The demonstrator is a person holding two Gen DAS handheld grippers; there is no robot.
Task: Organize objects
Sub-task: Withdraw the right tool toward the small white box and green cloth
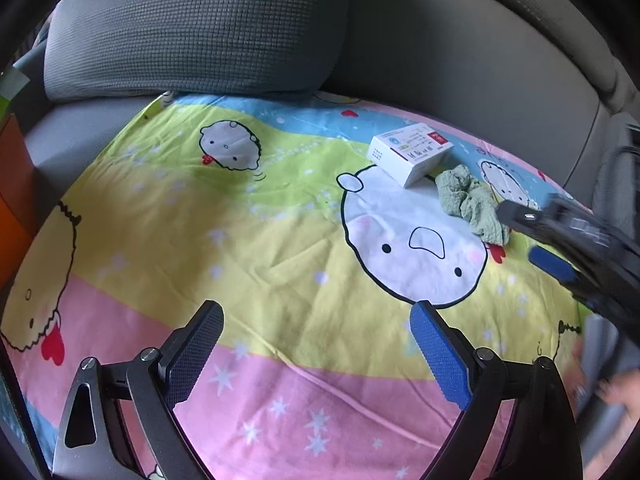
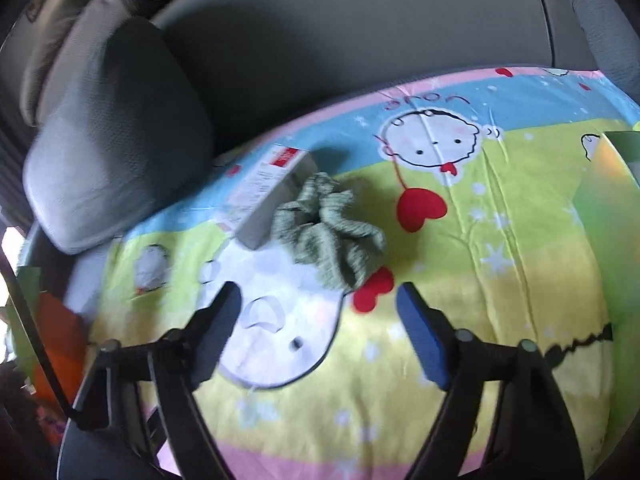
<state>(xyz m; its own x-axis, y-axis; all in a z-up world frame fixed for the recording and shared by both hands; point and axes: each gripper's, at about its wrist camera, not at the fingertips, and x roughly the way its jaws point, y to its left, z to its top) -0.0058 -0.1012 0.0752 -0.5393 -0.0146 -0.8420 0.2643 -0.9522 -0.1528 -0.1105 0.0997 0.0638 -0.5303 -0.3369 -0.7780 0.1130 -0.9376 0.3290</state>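
A white medicine box with a red label lies on the cartoon-print sheet, far right of centre. A green scrunchie lies touching its right side. In the right wrist view the box and scrunchie lie just ahead of my right gripper, which is open and empty above the sheet. The right gripper also shows in the left wrist view, beside the scrunchie. My left gripper is open and empty over the sheet's middle.
A grey cushion leans at the back left against the grey sofa back. An orange box stands at the left edge. A green and yellow object sits at the right edge of the right wrist view.
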